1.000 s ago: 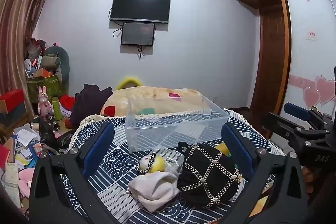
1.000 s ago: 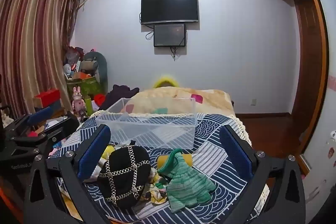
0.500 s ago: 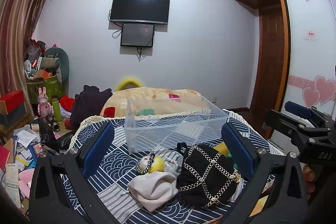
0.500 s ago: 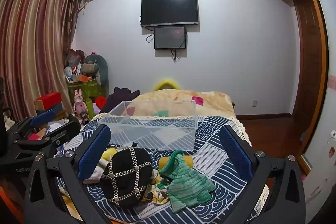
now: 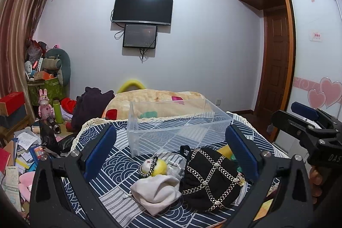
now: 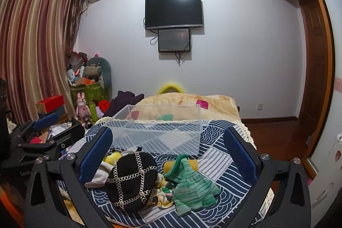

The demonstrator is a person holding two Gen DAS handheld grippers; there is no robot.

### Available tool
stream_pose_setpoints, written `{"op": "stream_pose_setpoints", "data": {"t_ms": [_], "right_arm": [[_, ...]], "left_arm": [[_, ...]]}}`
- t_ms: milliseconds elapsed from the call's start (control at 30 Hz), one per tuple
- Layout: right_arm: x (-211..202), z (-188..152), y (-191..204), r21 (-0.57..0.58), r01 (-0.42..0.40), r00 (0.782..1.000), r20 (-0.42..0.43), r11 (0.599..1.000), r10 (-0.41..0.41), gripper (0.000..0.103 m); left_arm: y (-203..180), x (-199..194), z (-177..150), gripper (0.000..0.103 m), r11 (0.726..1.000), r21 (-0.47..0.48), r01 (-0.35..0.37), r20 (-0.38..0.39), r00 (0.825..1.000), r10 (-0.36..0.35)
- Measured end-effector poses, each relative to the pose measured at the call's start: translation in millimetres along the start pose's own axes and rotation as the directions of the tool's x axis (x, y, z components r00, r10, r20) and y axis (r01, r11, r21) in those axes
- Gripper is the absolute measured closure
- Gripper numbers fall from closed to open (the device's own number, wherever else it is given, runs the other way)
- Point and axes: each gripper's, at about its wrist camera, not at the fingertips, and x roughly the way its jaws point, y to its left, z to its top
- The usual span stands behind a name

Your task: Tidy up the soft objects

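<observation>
A pile of soft things lies on the blue patterned cloth (image 5: 119,161). It holds a black chain-trimmed bag (image 5: 210,178) (image 6: 131,180), a white cloth (image 5: 156,191), a yellow plush with a bead bracelet (image 5: 152,166) and a green knitted garment (image 6: 191,186) over a yellow roll (image 6: 193,164). A clear empty plastic bin (image 5: 177,127) (image 6: 158,131) stands behind the pile. My left gripper (image 5: 171,153) is open and empty above the pile. My right gripper (image 6: 168,153) is open and empty, also above it. Each gripper shows in the other's view.
A beige blanket (image 5: 160,99) and dark clothes (image 5: 89,104) lie beyond the bin. Clutter, boxes and a pink rabbit figure (image 5: 43,104) fill the left floor. A wardrobe and door (image 5: 275,61) stand on the right, a TV (image 5: 143,8) on the far wall.
Both grippers have risen and drawn slightly back, so the pile and bin sit a little lower in view. Nothing was grasped or moved.
</observation>
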Motion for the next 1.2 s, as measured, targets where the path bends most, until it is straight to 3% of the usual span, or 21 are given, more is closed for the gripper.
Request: {"op": "stream_pose_setpoints", "data": {"t_ms": [1200], "right_arm": [[-2.5, 0.0, 1.9, 0.004, -0.013, 1.0, 0.011, 1.0, 0.013, 0.0]], "left_arm": [[-0.5, -1.7, 0.7, 0.0, 1.0, -0.006, 0.005, 0.001, 1.0, -0.005]]}}
